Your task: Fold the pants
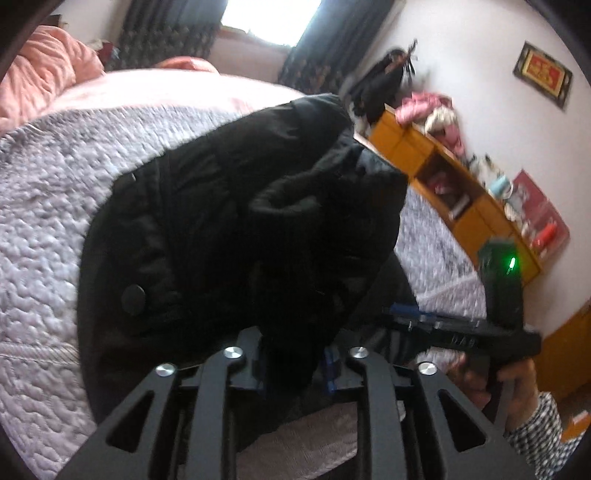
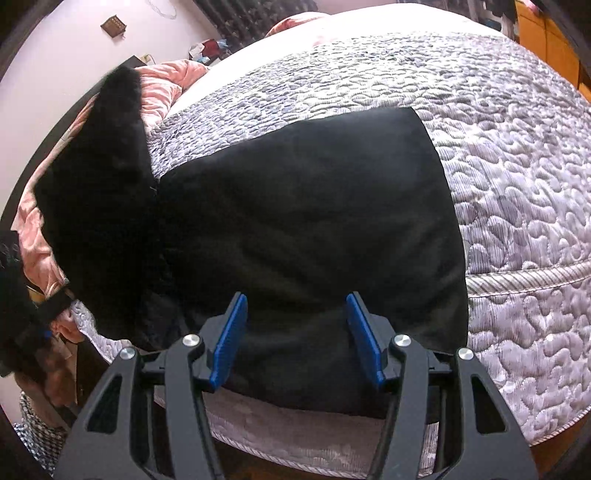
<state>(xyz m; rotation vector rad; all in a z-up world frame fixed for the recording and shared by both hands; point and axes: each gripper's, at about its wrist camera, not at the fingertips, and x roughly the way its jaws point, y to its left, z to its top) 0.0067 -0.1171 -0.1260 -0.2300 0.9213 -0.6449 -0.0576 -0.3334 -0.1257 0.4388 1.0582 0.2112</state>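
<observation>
1. Pants (image 2: pixel 295 206) lie mostly flat on the quilted bed (image 2: pixel 517 147), with one end lifted off it.
2. Left gripper (image 1: pixel 295 365) pinches that bunched black end; thick fabric could slip out mid-fold.
3. Right gripper (image 2: pixel 295 332) hovers over the near edge, jaws spread wide and empty, so that side could drag or wrinkle.

Daylight floods in from the window (image 1: pixel 269 18), which my left wrist view blows out to pure white. That whole view is smeared by motion blur, worst along the orange shelf (image 1: pixel 454 184) and the wall. My right wrist view is sharper; the quilted bedspread (image 2: pixel 517 177) shows crisp stitching. The black pants (image 2: pixel 303 221) swallow detail in both views. Fisheye curvature bends the edges, with dark vignetting at the corners.
</observation>
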